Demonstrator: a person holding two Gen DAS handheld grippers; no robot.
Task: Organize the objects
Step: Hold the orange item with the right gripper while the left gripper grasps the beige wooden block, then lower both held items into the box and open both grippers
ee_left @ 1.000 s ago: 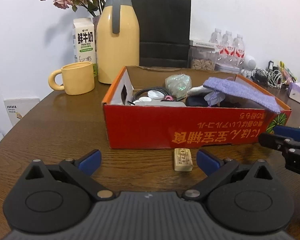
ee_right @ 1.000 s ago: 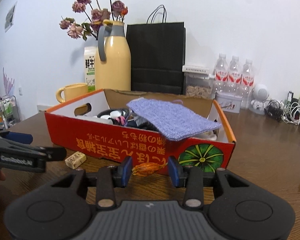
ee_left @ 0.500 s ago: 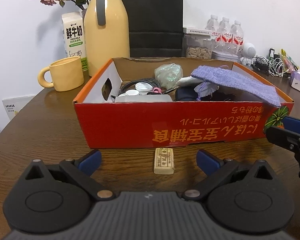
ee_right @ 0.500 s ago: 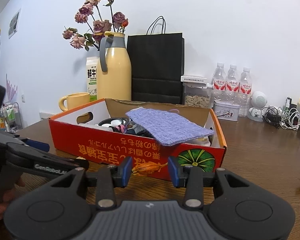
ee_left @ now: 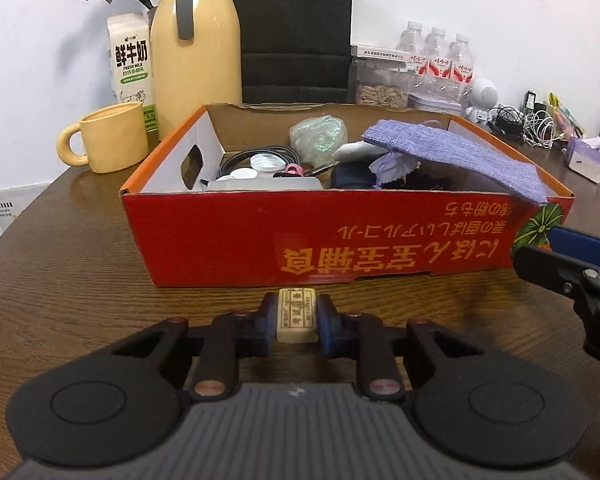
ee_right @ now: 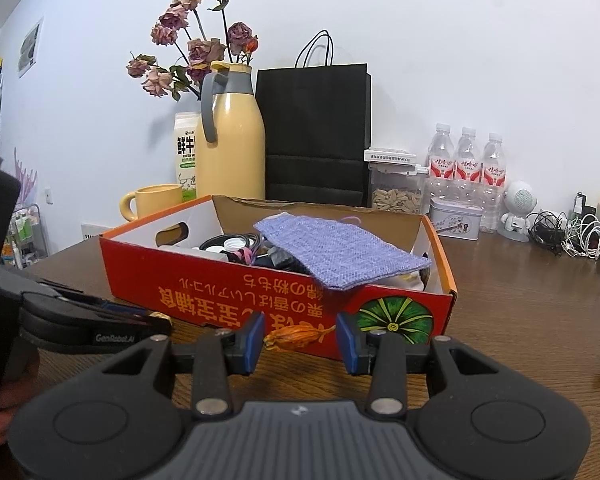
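Your left gripper [ee_left: 297,317] has its jaws closed on the small cream block [ee_left: 297,314], just short of the red box [ee_left: 340,240]. Lift it clear of the tabletop [ee_left: 60,280], over the box wall ahead. Your right gripper [ee_right: 300,338] stands open around the dried pod [ee_right: 296,337].

The dark wooden bench [ee_left: 68,240] carries a red cardboard box [ee_left: 340,240]. Behind stand a yellow mug [ee_left: 112,138] and jug [ee_left: 198,44] (milk carton [ee_left: 130,62] between).

Yellow mug [ee_left: 112,138], milk carton [ee_left: 130,64], thermos [ee_left: 198,40], black bag [ee_right: 314,132], perhaps seeds jar [ee_right: 396,198].
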